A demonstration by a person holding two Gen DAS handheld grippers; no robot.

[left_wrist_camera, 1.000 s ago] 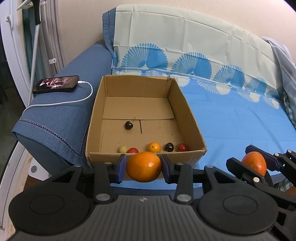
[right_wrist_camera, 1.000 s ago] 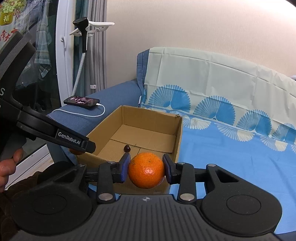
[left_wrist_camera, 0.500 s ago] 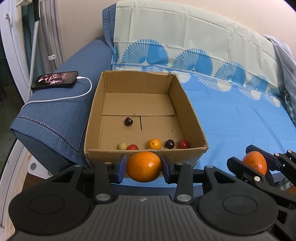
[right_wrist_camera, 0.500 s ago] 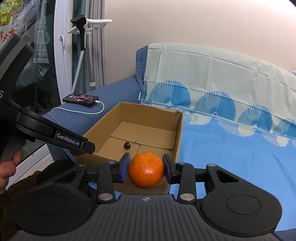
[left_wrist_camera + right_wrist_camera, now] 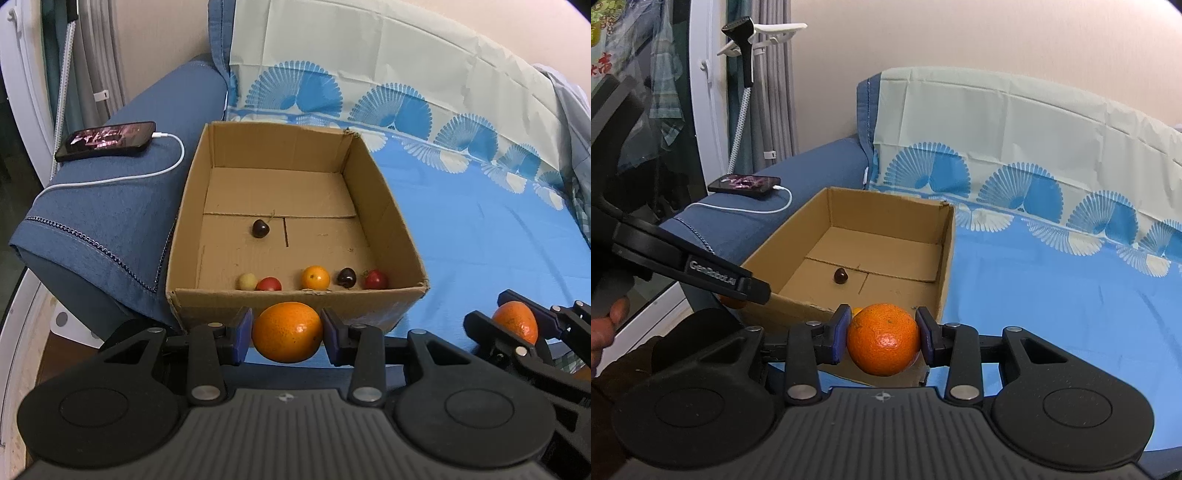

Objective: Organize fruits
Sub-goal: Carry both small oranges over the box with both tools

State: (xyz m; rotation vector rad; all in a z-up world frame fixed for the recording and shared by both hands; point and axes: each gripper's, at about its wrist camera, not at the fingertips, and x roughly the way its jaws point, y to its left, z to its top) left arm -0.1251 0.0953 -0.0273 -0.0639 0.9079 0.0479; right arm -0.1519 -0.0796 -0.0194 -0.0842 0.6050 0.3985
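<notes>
Right wrist view reads "GenRobot.AI" along the left tongs (image 5: 733, 301), which pinch a pale orange (image 5: 287, 331) just before the cardboard box (image 5: 391, 206). Right tongs (image 5: 883, 341) pinch a deeper orange (image 5: 883, 343) at that box's near corner, above the blue sheet (image 5: 1052, 288).

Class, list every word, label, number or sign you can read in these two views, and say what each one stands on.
"GenRobot.AI": white lettering on the side of the left gripper, seen in the right wrist view.
Red Chinese characters on a poster behind the window glass: cut off and too blurred to read.
Phone screen: a picture shows, no legible text.
Cardboard box: no print visible.
</notes>
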